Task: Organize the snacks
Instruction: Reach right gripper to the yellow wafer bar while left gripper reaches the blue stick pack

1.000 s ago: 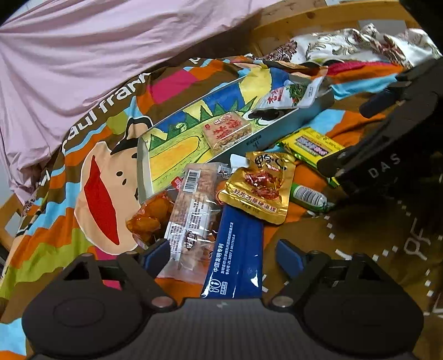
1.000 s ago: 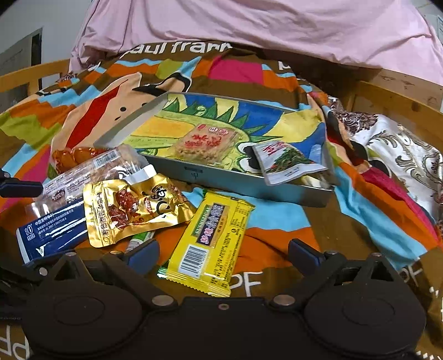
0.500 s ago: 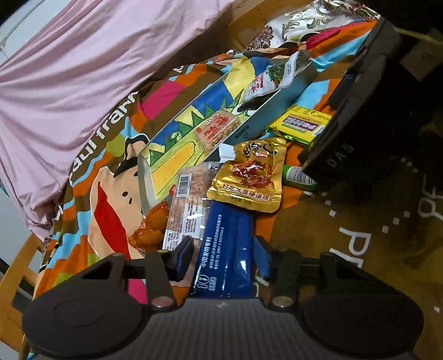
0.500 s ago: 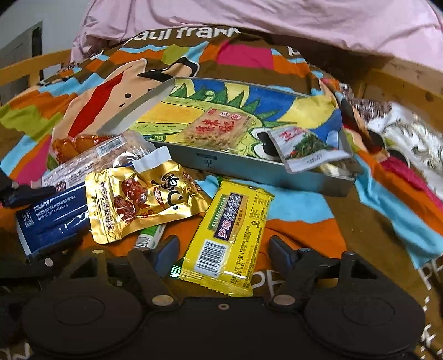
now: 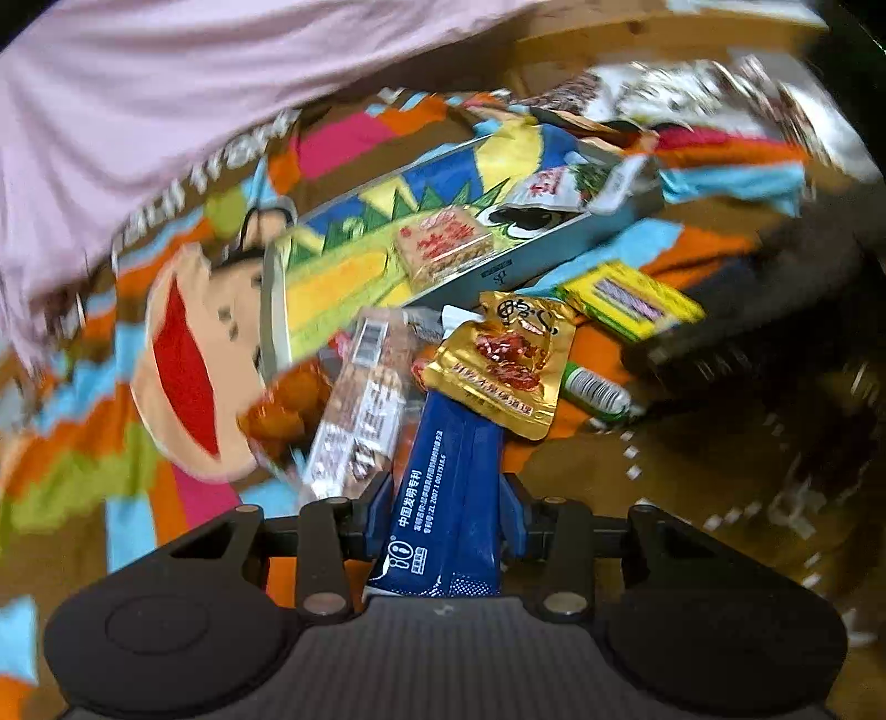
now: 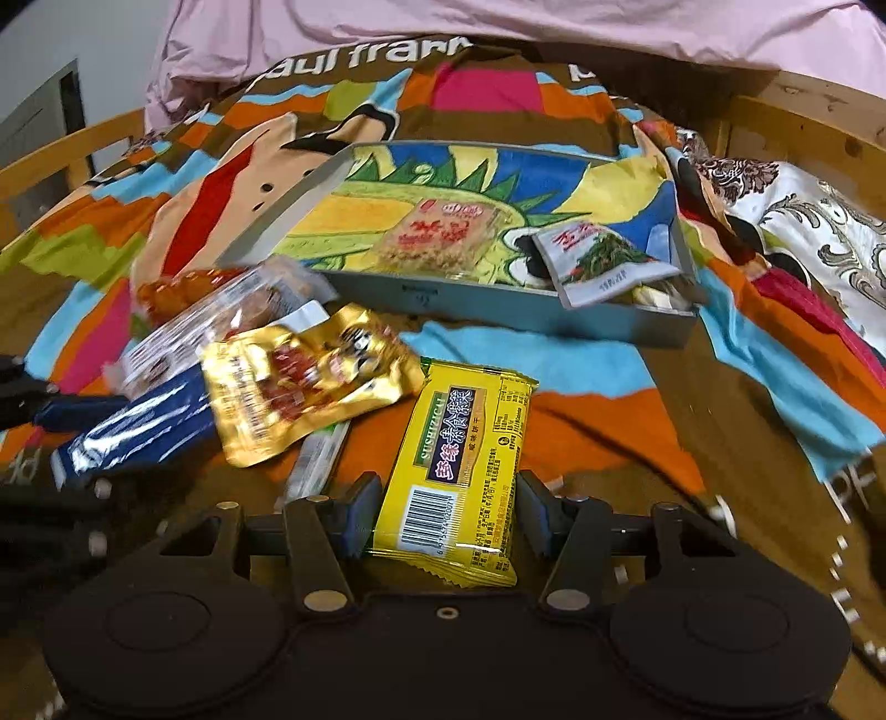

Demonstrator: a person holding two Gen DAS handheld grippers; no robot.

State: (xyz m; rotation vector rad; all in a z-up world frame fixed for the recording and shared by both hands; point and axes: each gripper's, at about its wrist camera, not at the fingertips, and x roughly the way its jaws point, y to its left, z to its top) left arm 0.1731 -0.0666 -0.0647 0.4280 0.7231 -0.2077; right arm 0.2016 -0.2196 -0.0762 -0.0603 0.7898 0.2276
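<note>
"paul fran" on the blanket (image 6: 354, 61); "SUSHIZHAI" on the yellow packet (image 6: 459, 459).

You are working over a bed spread with a bright cartoon blanket (image 6: 581, 382) in orange, blue, brown and pink blocks, white lettering along its far edge. Behind it lies a rumpled pink sheet (image 6: 498, 22). A wooden bed rail (image 6: 72, 149) runs along your left, and another wooden rail (image 6: 797, 122) on your right, where a floral cloth (image 6: 803, 216) bunches against it. A pale wall (image 6: 72, 50) shows at far left under dim indoor light.
</note>
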